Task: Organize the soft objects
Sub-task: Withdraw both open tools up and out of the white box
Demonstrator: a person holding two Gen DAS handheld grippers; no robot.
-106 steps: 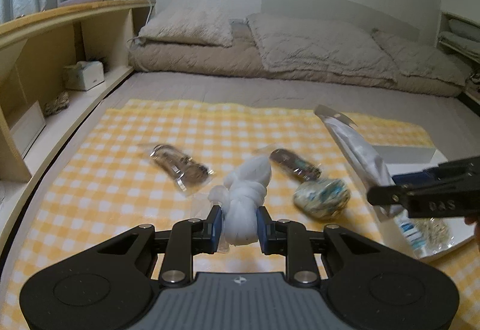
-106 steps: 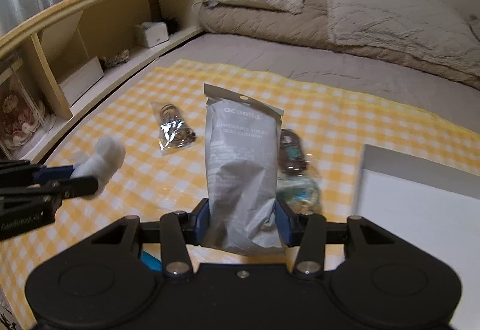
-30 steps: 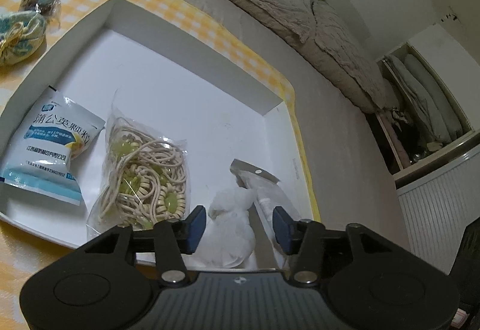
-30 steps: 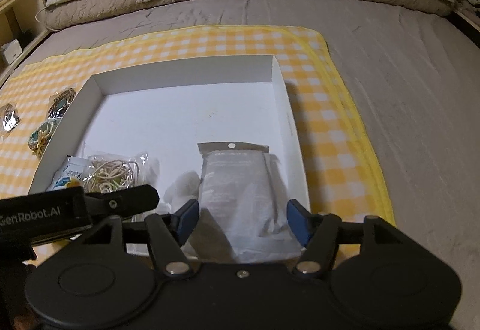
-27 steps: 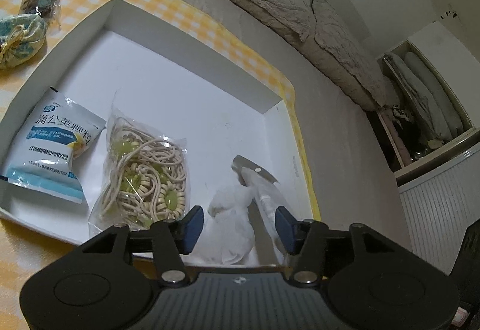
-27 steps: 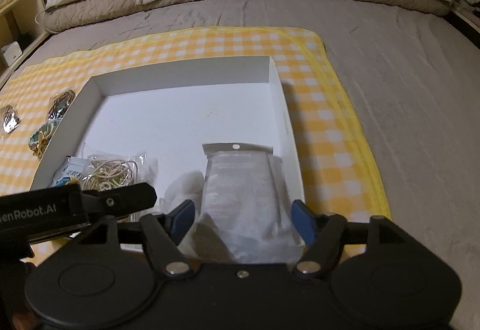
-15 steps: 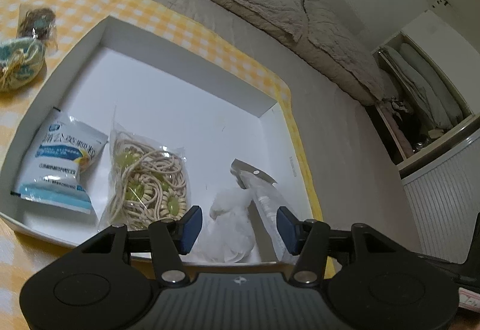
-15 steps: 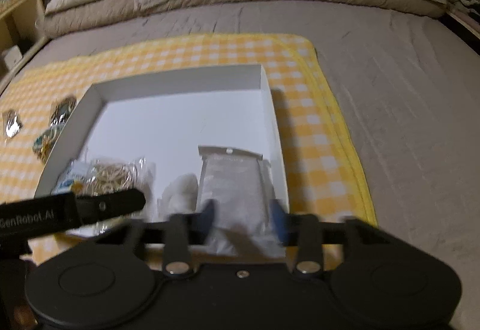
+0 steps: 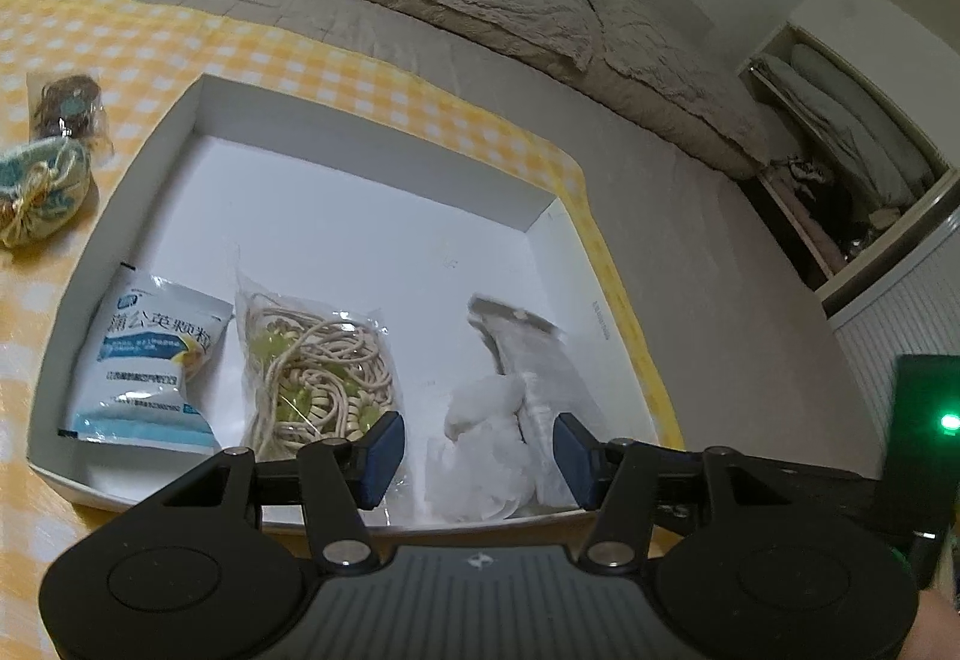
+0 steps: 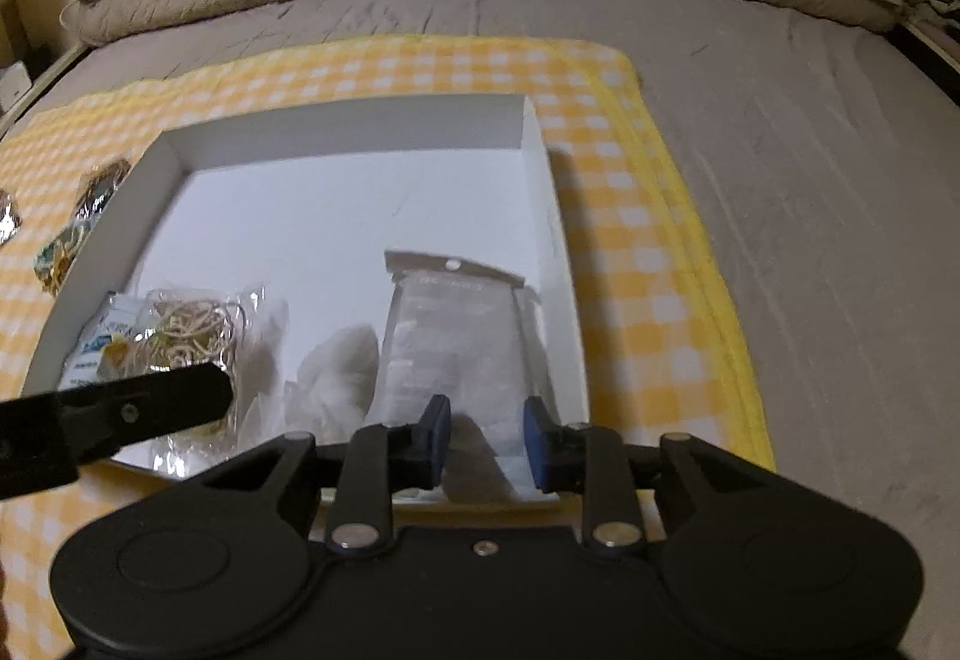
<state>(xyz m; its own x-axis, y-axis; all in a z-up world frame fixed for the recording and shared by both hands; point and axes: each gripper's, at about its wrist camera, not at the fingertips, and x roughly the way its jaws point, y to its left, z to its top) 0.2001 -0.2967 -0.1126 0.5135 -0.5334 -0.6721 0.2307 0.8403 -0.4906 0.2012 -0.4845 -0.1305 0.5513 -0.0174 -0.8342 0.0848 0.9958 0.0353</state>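
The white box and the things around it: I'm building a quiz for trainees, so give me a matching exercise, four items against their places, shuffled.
Items:
1. blue-and-white sachet
2. bag of cord loops
3. grey pouch
4. patterned drawstring pouch

Places:
A. in the white box, nearest its right wall
B. on the yellow checked cloth, outside the box
C. in the box, nearest its left wall
D. in the box, between the sachet and the white bundle

Pairs: 1-C, 2-D, 3-A, 4-B
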